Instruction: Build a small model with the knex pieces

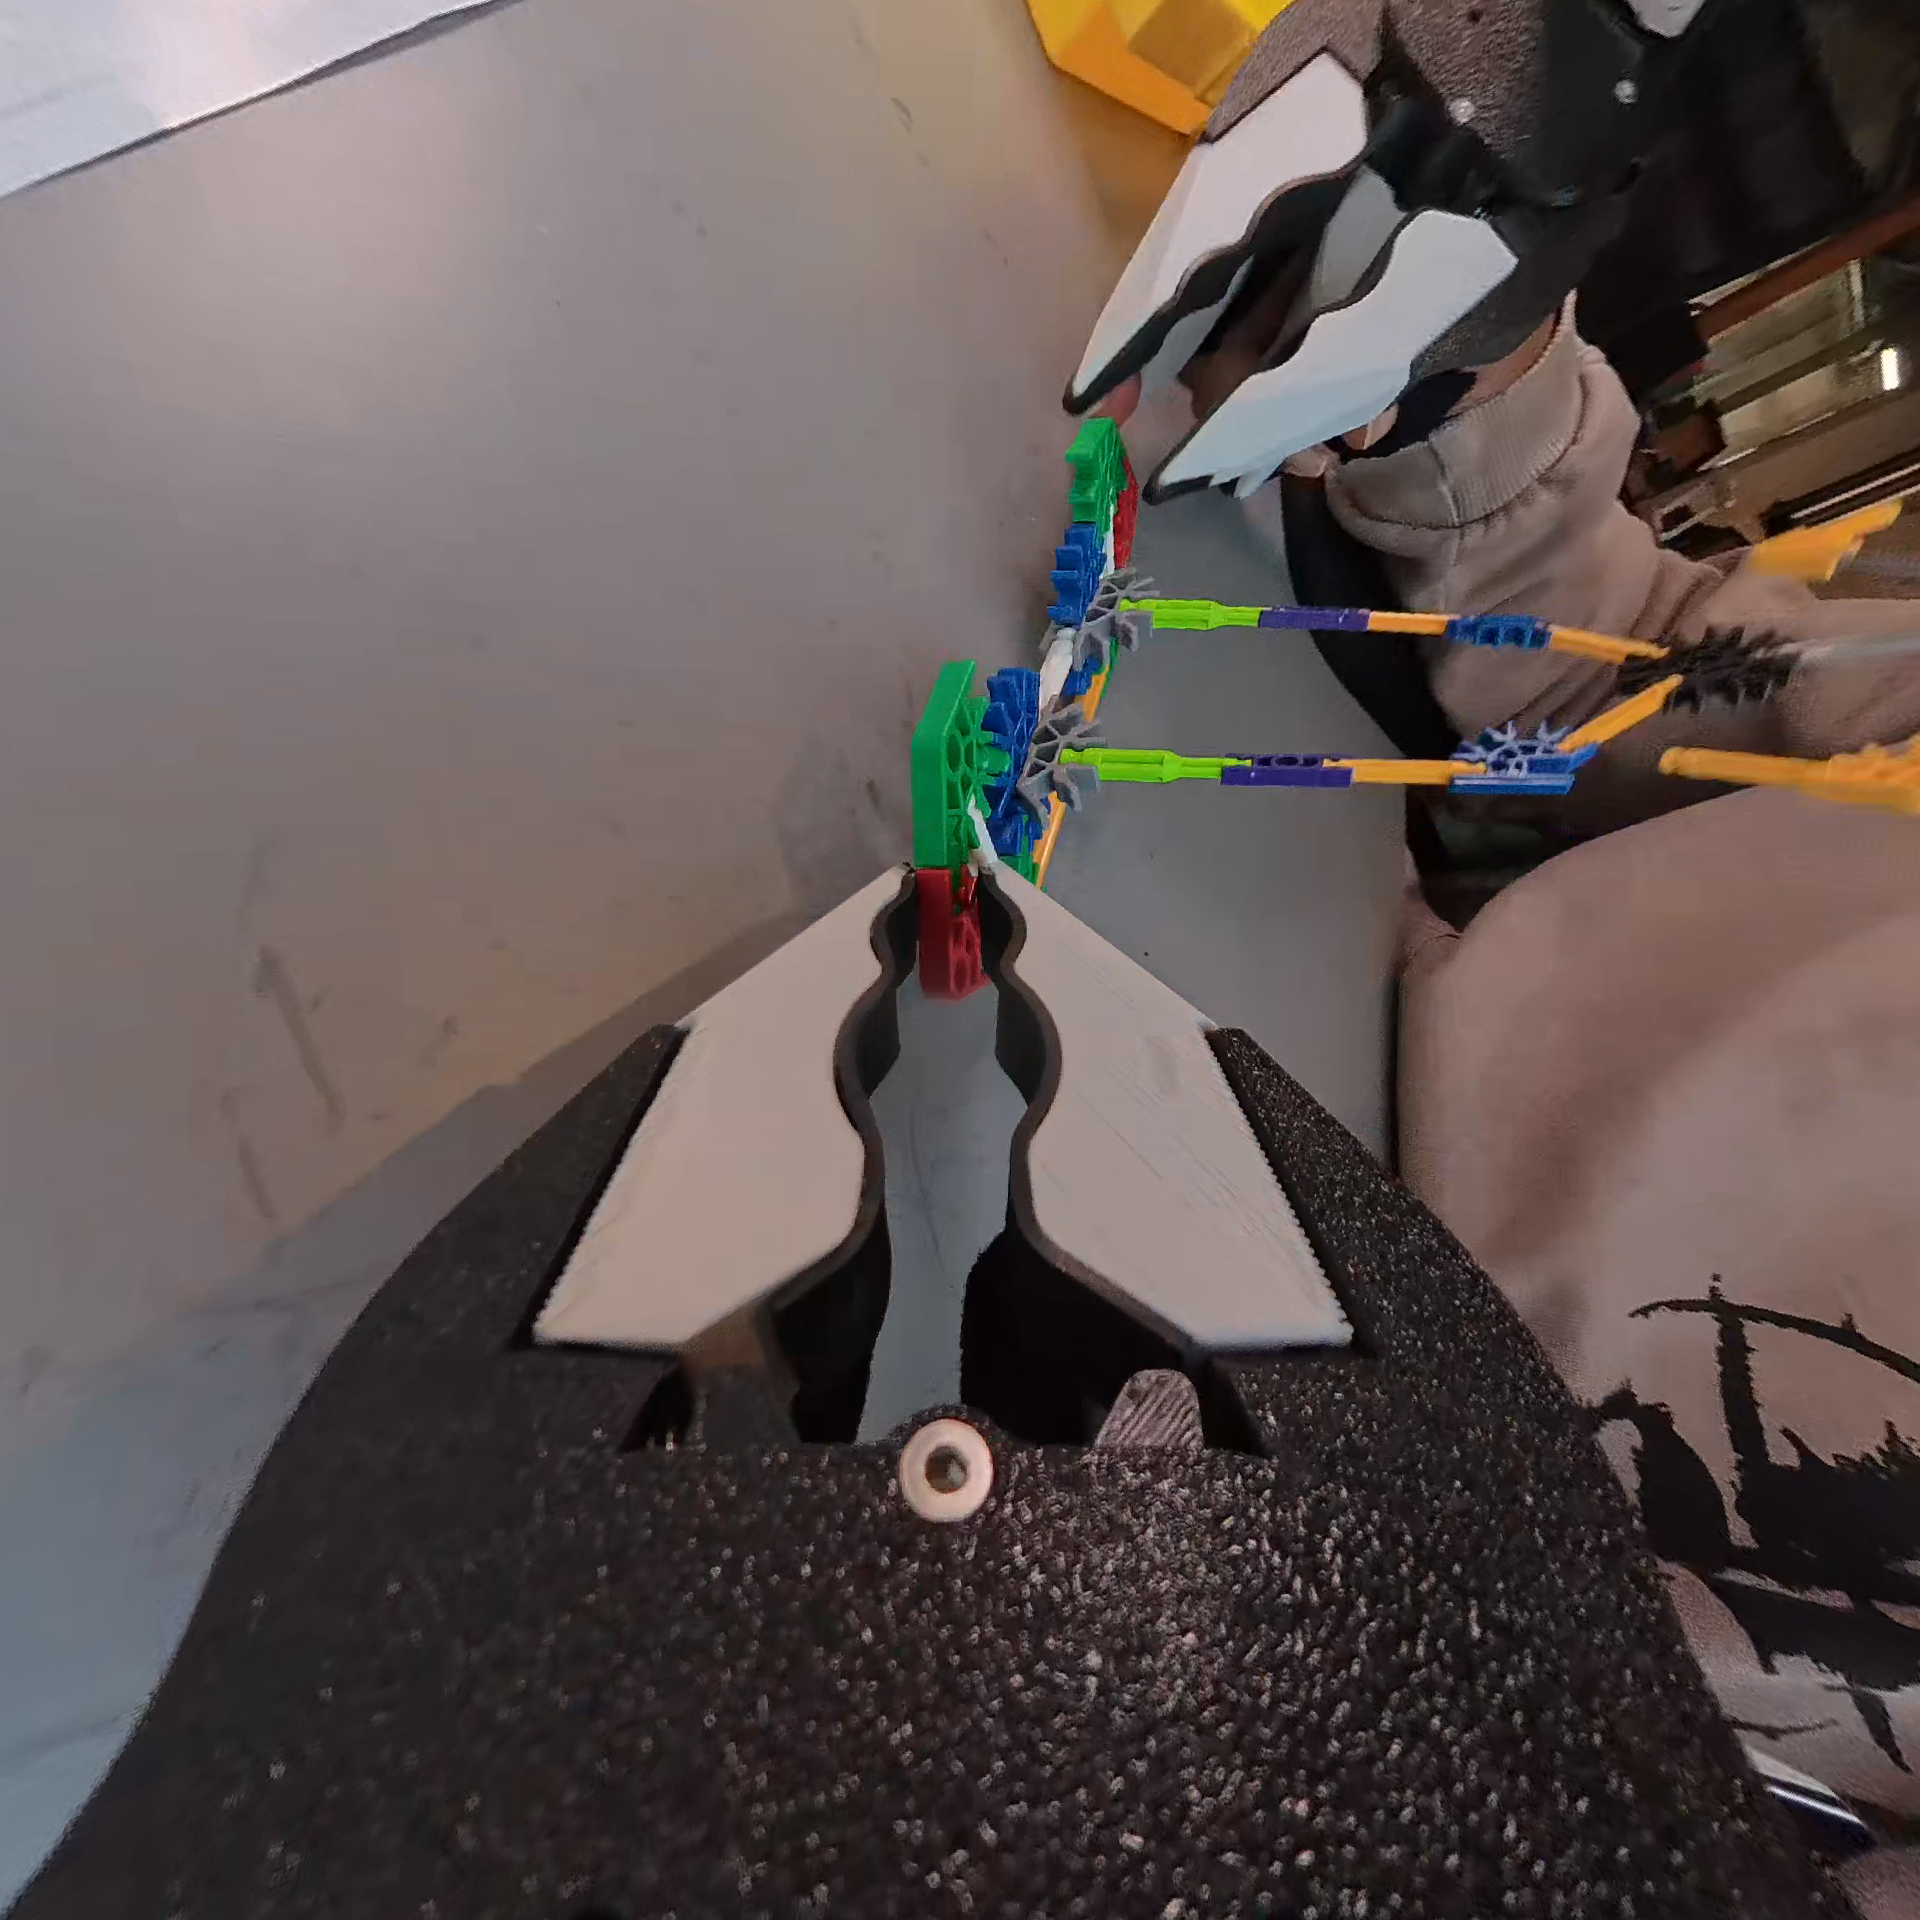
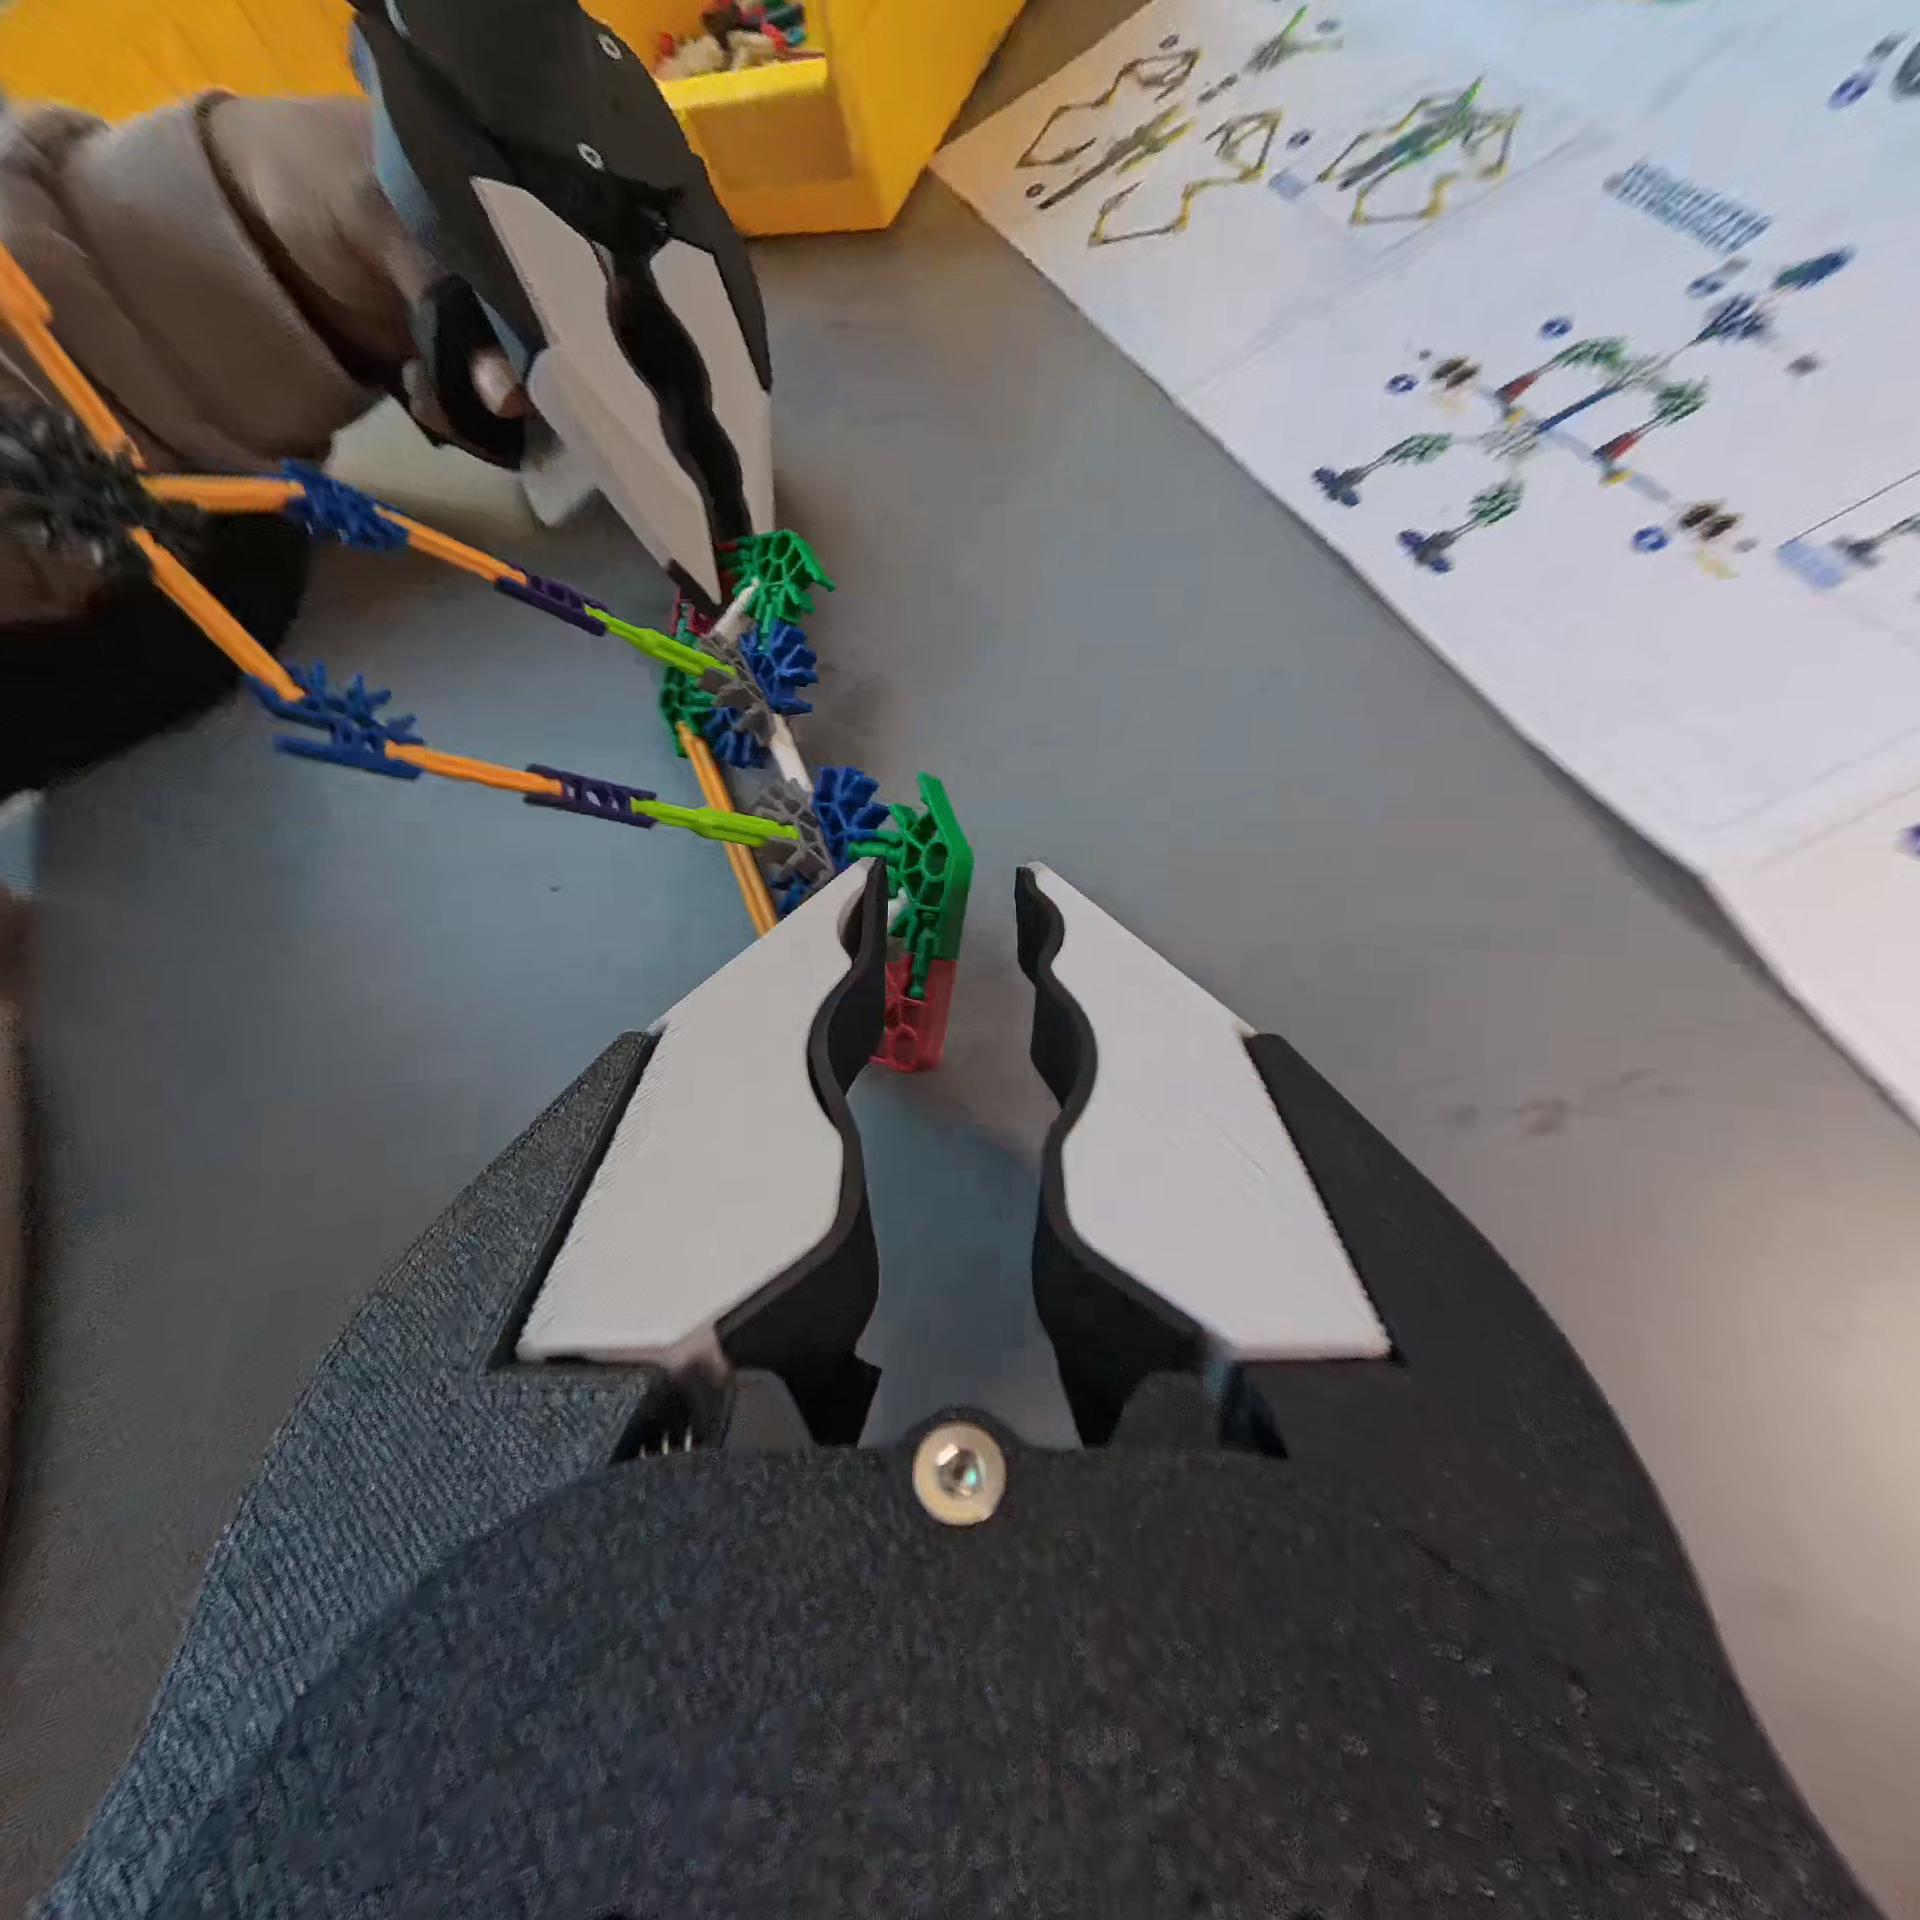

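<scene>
A toy model of plastic rods and snowflake connectors (image 1: 1049,675) lies on the grey table (image 1: 468,623). Two arms of green, purple and orange rods run from it to a black connector (image 1: 1704,665). My left gripper (image 1: 948,878) is shut on a red connector (image 1: 948,935) at the model's near end, below a green connector (image 1: 945,769). My right gripper (image 2: 948,873) is open and straddles the other end's green connector (image 2: 930,862) and red connector (image 2: 914,1008). Its left finger (image 2: 748,1091) touches them; its right finger stands apart. Each gripper also shows in the other's view: the right (image 1: 1122,445), the left (image 2: 717,582).
A yellow bin (image 2: 810,135) holding loose pieces stands at the table's far side, and also shows in the left wrist view (image 1: 1143,52). A printed instruction sheet (image 2: 1455,416) lies to the right. A person's beige sleeve (image 1: 1507,499) and clothing (image 1: 1610,1091) border the model. The left gripper's tips are roughly 12 cm from the right gripper's.
</scene>
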The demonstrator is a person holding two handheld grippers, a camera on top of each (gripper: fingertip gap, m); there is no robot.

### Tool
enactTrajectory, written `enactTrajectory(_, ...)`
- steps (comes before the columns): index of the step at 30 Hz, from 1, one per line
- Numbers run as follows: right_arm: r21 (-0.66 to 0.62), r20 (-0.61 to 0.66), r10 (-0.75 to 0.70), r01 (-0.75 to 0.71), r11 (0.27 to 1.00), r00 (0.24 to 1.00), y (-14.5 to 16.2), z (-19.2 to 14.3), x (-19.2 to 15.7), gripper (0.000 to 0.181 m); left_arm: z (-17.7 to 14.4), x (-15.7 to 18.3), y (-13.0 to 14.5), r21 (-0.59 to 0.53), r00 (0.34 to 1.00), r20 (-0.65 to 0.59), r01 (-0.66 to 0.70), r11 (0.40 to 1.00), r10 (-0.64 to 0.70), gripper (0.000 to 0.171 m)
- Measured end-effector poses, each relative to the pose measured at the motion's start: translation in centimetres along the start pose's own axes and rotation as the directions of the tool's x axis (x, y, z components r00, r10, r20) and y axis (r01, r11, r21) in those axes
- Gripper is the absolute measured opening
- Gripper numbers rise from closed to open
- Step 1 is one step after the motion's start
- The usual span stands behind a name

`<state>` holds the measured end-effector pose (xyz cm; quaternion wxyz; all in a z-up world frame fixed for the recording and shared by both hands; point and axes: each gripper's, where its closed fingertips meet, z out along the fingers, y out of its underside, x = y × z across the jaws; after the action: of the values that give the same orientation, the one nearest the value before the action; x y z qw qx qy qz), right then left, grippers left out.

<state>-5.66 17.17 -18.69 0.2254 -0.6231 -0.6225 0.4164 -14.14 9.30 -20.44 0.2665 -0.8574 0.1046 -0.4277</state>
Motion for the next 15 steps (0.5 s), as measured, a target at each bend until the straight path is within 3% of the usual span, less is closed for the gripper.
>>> enactTrajectory(2,-0.006,-0.105,-0.173,0.173,0.985,0.979,-0.3,-0.8,0.9,0.023,-0.1,-0.5,-0.1,0.007,0.996,0.072,-0.048,0.999,0.047,0.011)
enactTrajectory(5,-0.011,-0.111,-0.351,0.352,0.936,0.930,-0.5,-1.4,-0.3,0.023,-0.4,-1.6,-0.2,-0.031,0.955,0.230,-0.187,0.982,0.190,0.018)
enactTrajectory(6,-0.015,-0.101,-0.390,0.391,0.920,0.915,-0.4,-1.5,-0.8,0.023,-0.6,-1.9,-0.2,-0.045,0.934,0.274,-0.227,0.973,0.230,0.028)
enactTrajectory(11,-0.014,-0.006,-0.482,0.482,0.876,0.876,0.2,-1.3,-3.4,0.020,-1.8,-0.4,-1.4,0.020,0.892,0.282,-0.374,0.927,0.354,0.044)
enactTrajectory(15,-0.024,0.019,-0.522,0.523,0.852,0.853,0.5,0.4,-5.0,0.019,-1.2,0.7,-1.1,-0.025,0.784,0.308,-0.559,0.829,0.538,0.061)
